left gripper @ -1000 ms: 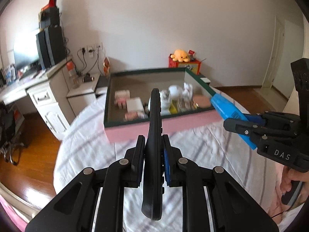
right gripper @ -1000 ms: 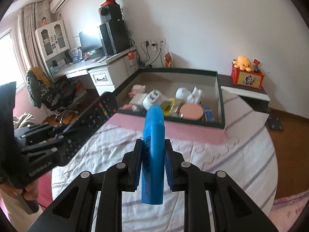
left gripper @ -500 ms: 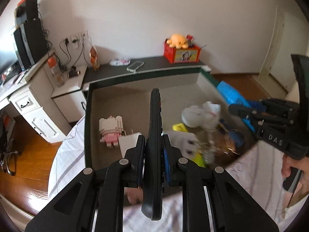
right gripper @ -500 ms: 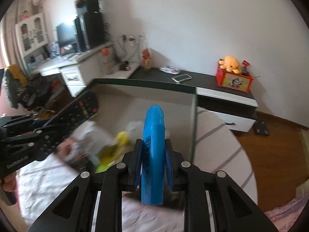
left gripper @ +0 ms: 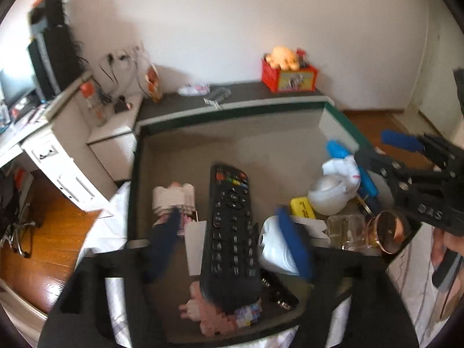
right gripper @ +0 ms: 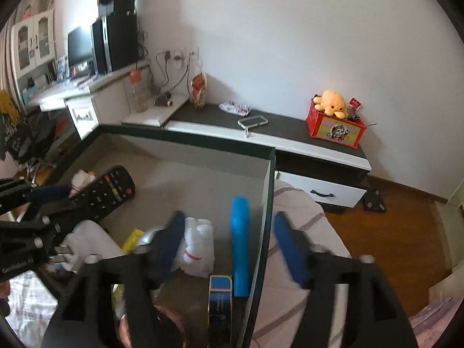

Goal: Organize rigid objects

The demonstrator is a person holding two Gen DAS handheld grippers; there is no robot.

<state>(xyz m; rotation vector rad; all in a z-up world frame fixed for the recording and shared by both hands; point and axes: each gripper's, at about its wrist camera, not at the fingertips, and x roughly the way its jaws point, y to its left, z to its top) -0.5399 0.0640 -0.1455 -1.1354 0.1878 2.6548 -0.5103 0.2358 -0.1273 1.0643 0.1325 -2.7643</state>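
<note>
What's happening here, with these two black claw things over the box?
A person is tidying loose items into a green-rimmed box with a hand-held gripper in each hand. The left gripper has just been opening, and the black remote control lies between its parted fingers on top of the clutter. The right gripper has also just been opening; the blue case stands against the box wall, no longer pinched.

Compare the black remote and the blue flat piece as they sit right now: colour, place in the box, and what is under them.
The remote is black with coloured buttons; the blue piece is plain blue. The remote lies toward the box's left side, face up, its near end on a pink block toy; the blue piece stands on edge against the right wall. Both sit between opened fingers, which have just been opening, of the left gripper and right gripper.
</note>
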